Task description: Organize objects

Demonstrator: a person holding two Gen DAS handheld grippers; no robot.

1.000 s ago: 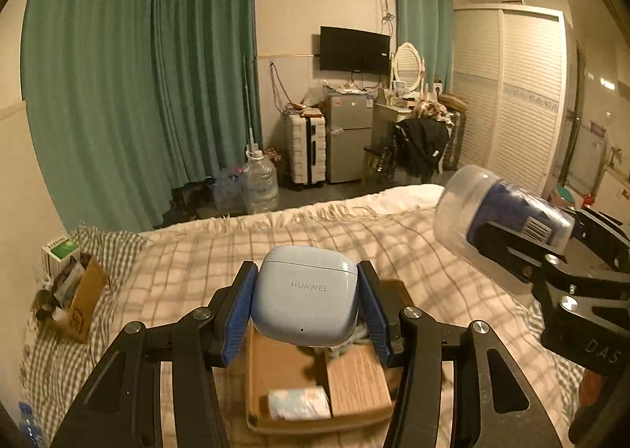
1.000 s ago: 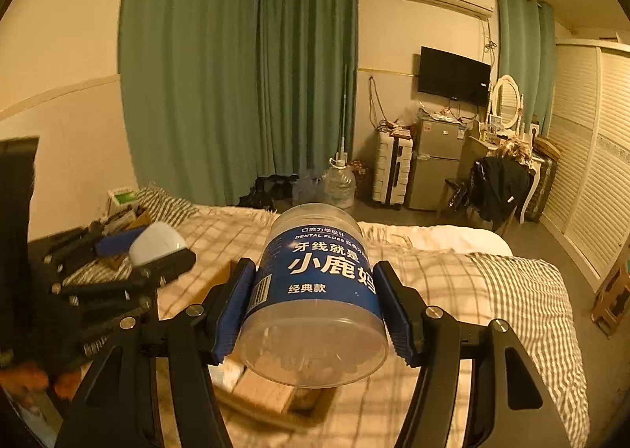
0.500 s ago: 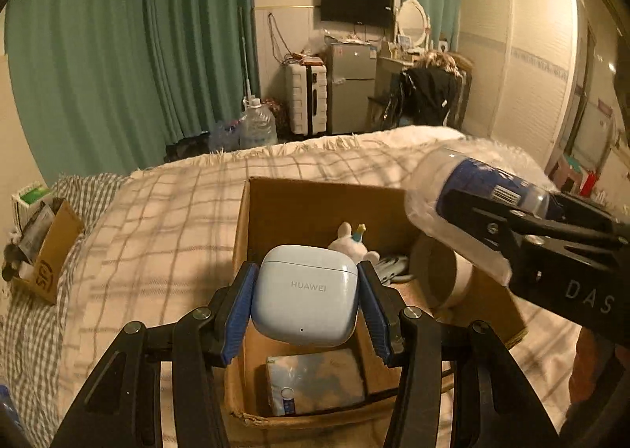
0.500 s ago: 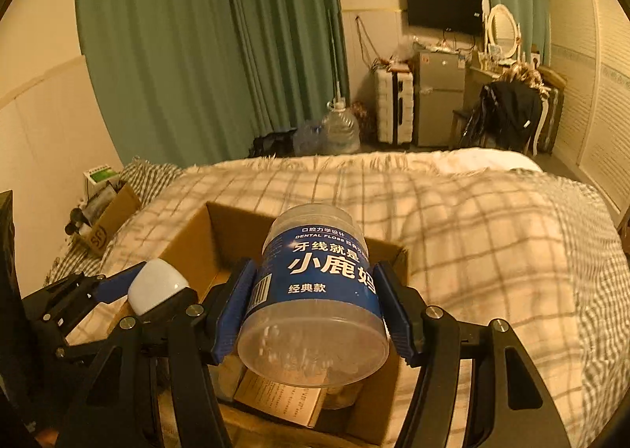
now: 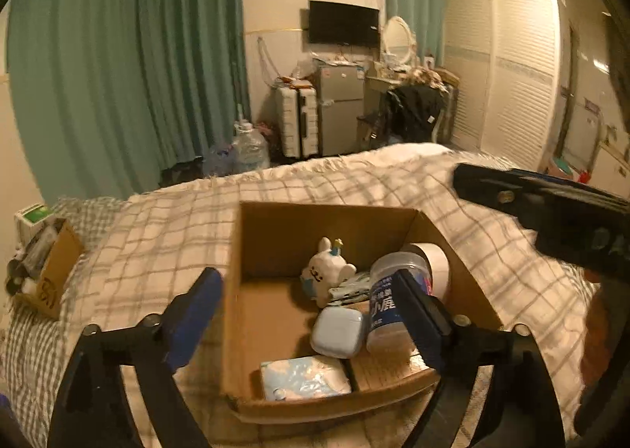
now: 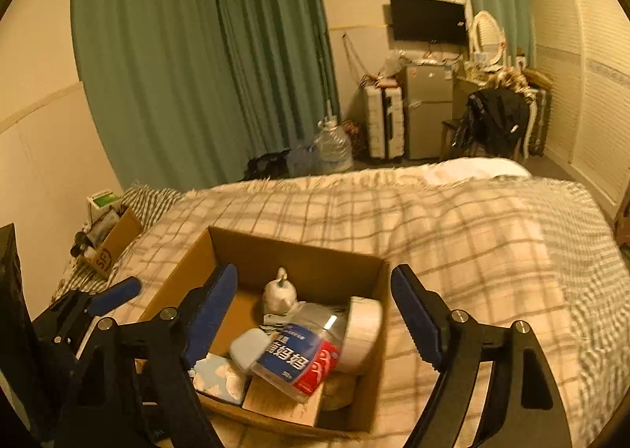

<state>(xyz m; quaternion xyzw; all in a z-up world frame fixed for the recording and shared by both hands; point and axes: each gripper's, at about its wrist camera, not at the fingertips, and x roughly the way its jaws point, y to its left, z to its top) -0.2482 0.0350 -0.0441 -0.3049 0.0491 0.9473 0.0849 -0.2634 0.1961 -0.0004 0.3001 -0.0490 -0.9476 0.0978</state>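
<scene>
Lying in the cardboard box (image 5: 275,227), the pale-blue earbud case (image 5: 337,332) touches the blue-labelled floss jar (image 6: 301,353); both tongs gape wide, empty.

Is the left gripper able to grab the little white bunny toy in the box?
Probably yes. The left gripper is open above the box, and the bunny toy sits uncovered at the back.

Both grippers, L (image 5: 311,314) & R (image 6: 315,314), jaws wide apart, nothing between, angled down.
</scene>
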